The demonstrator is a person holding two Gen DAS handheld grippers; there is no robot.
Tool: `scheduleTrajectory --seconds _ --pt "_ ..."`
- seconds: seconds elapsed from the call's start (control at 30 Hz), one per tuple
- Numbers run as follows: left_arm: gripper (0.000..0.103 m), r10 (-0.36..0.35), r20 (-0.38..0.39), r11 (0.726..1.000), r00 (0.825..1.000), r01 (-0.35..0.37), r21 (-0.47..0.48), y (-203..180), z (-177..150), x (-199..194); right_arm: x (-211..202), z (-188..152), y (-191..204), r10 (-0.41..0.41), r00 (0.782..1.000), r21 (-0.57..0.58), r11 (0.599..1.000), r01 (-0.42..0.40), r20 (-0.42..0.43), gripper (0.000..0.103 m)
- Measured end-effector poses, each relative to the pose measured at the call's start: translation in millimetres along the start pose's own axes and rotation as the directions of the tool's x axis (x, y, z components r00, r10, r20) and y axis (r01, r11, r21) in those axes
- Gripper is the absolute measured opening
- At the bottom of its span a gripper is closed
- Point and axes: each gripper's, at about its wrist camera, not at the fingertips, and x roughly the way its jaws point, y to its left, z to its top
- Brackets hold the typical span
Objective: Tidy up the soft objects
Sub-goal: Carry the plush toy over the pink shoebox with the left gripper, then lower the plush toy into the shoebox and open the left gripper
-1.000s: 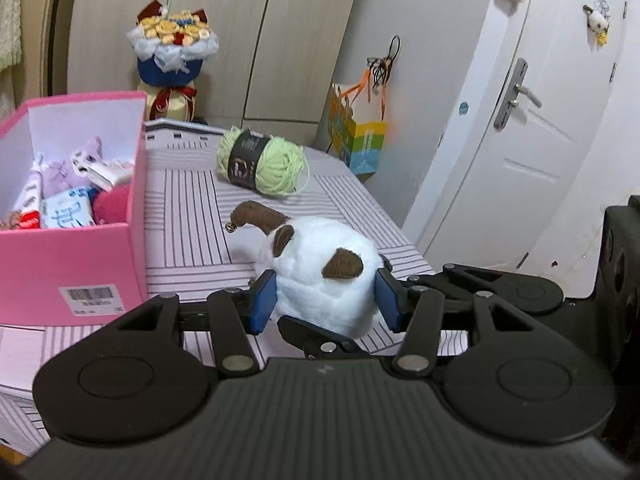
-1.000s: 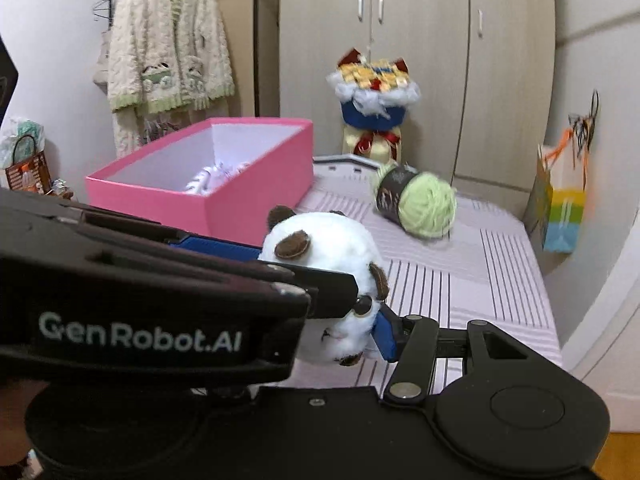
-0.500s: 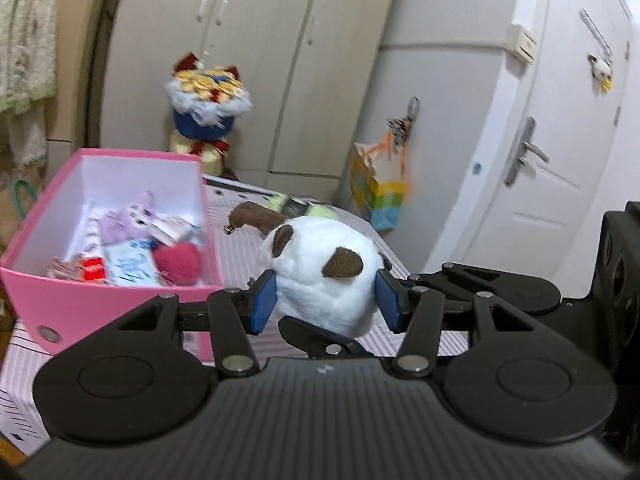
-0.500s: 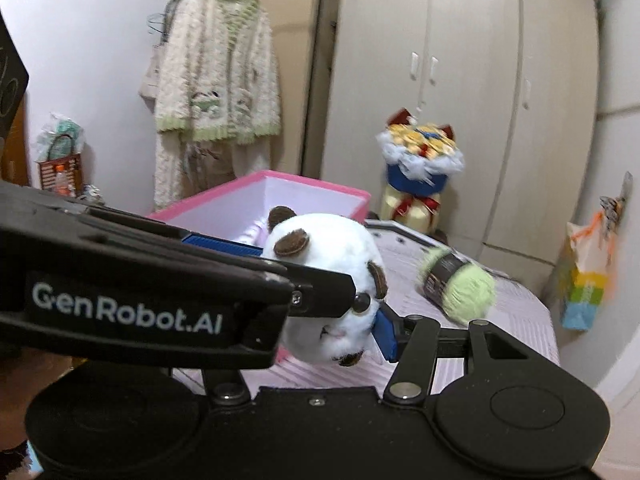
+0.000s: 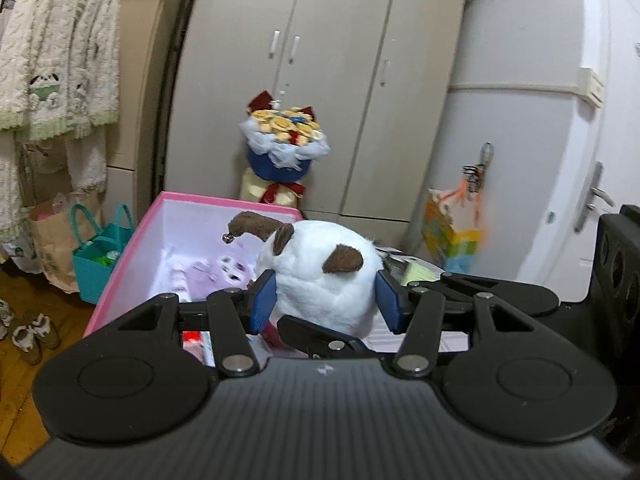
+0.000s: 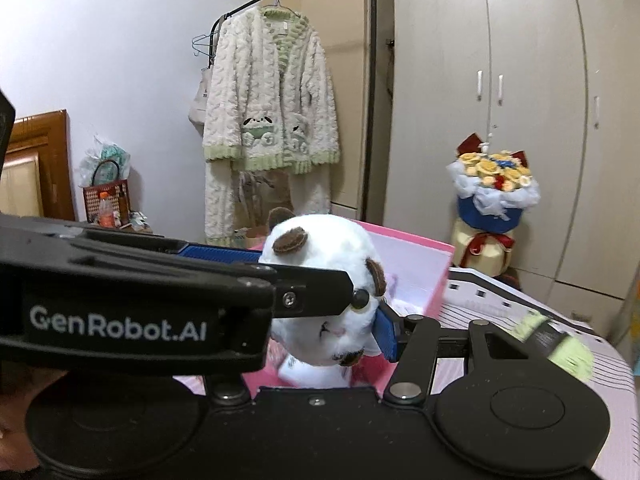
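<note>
Right wrist view: left gripper (image 6: 320, 276) across white plush toy's (image 6: 324, 292) face.

plush toy (image 5: 320, 276): 1 | pink box (image 5: 132, 248): 1 | grippers: 2, left gripper (image 5: 326, 300), right gripper (image 6: 320, 304) | yarn ball (image 6: 560, 344): 1 | flower bouquet (image 5: 284, 148): 1 | knitted cardigan (image 6: 272, 96): 1 | teal bag (image 5: 100, 252): 1 | paper gift bag (image 5: 452, 232): 1 | wardrobe door handles (image 5: 284, 44): 3

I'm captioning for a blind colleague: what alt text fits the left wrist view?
The left gripper clamps a round white plush toy with brown ears above an open pink box holding other soft items. Behind stand a flower bouquet and beige wardrobe doors.
</note>
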Motion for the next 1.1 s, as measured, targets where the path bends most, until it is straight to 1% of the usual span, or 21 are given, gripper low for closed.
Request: scheduleTrajectory --seconds 0.2,0.3,0.37,0.43,0.47,0.57,0.7,0.77,0.8,0.83,0.9,0.97,1.1 --pt "0.052 0.054 -0.010 0.998 0.998 -0.054 -0.008 24 24 27 43 22 -7 0.051 0.999 0.030 0.998 -0.050 -0.018 0.061" --pt "0.052 0.061 -0.040 0.998 0.997 -0.062 -0.030 37 31 44 63 28 -9 0.058 0.997 0.037 0.998 -0.056 -0.050 0.061" --pt "0.052 0.061 -0.077 0.996 0.995 -0.066 -0.057 48 33 57 77 28 -12 0.072 0.993 0.056 0.996 -0.068 -0.090 0.061" --pt "0.052 0.054 -0.115 0.994 0.992 -0.063 -0.084 58 30 70 91 25 -17 0.082 0.988 0.094 0.993 -0.070 -0.132 0.061" --pt "0.052 0.047 -0.130 0.994 0.990 -0.060 -0.094 63 29 76 98 23 -17 0.072 0.986 0.094 0.994 -0.058 -0.153 0.062" --pt "0.052 0.014 -0.173 0.987 0.985 -0.042 -0.157 78 25 92 112 20 -12 0.028 0.980 0.052 0.998 -0.018 -0.198 0.062" --pt "0.052 -0.009 -0.205 0.976 0.979 -0.036 -0.215 91 18 104 124 19 -12 0.014 0.966 0.040 0.999 -0.004 -0.260 0.065" --pt "0.052 -0.002 -0.220 0.973 0.975 -0.048 -0.225 93 15 108 127 19 -11 0.009 0.957 0.018 1.000 -0.004 -0.290 0.065" --pt "0.051 0.011 -0.226 0.974 0.974 -0.061 -0.218 92 15 108 127 19 -9 0.000 0.956 0.001 1.000 0.000 -0.293 0.066" --pt "0.052 0.021 -0.226 0.974 0.974 -0.071 -0.214 92 15 108 126 20 -7 -0.010 0.957 -0.017 1.000 0.005 -0.291 0.068" --pt "0.053 0.033 -0.218 0.975 0.975 -0.080 -0.209 90 15 102 120 21 -3 -0.028 0.957 -0.046 0.999 0.015 -0.288 0.077" --pt "0.054 0.044 -0.203 0.977 0.978 -0.085 -0.197 89 16 93 114 23 0 -0.040 0.959 -0.064 0.998 0.022 -0.281 0.078" --pt "0.055 0.055 -0.165 0.983 0.985 -0.083 -0.166 82 21 72 101 24 1 -0.045 0.960 -0.058 0.998 0.030 -0.278 0.079"
